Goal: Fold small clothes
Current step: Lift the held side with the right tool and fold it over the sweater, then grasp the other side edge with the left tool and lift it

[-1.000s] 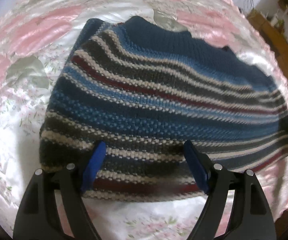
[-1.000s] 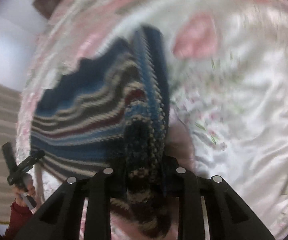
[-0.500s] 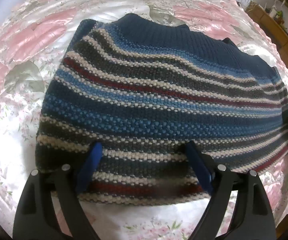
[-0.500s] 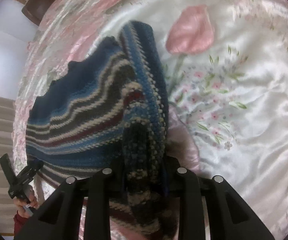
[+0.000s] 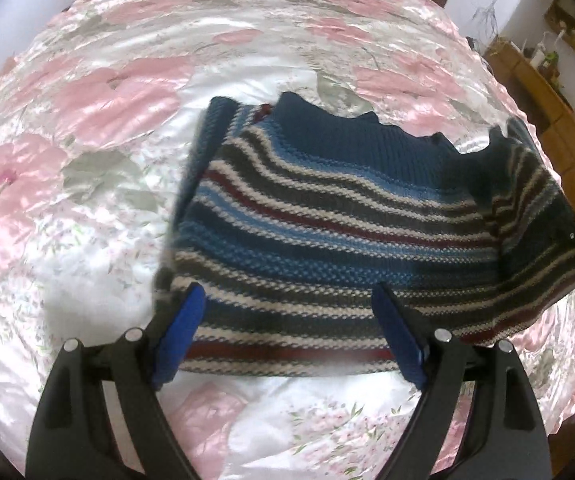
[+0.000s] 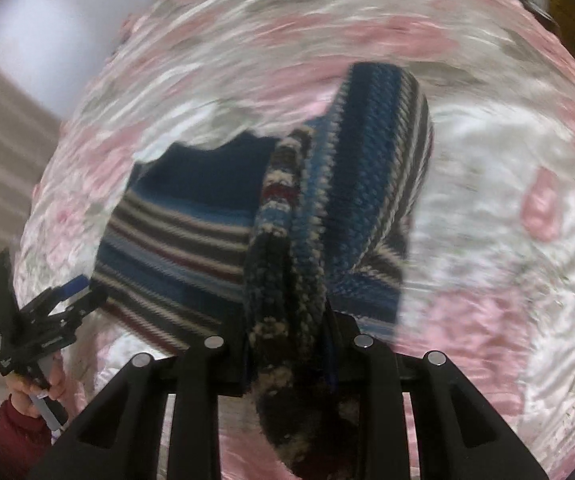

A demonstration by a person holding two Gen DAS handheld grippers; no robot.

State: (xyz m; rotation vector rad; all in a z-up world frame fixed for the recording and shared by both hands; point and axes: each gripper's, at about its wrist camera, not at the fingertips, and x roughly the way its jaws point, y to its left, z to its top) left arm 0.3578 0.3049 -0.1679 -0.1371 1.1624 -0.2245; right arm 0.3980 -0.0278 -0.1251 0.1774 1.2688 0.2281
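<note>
Since 0.5 s ago the right hand-held gripper (image 6: 287, 320) has swung its pinched sweater (image 5: 347, 240) edge up toward 12 o'clock, folding it over. Left hand-held gripper (image 5: 287, 320) w/ blue pads (image 5: 183, 320) spread wide above the hem at 6 o'clock. One sweater: knit, navy/blue/grey/cream/maroon stripes, lying on the bed's floral satin cover (image 5: 107, 100). Two grippers.

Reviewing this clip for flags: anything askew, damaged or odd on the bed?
No damage visible. The striped sweater lies uneven: the right gripper pinches a bunched side and lifts it over the body, so that edge is rumpled. Left gripper is open at the hem, holding nothing. The floral bedspread is wrinkled.
</note>
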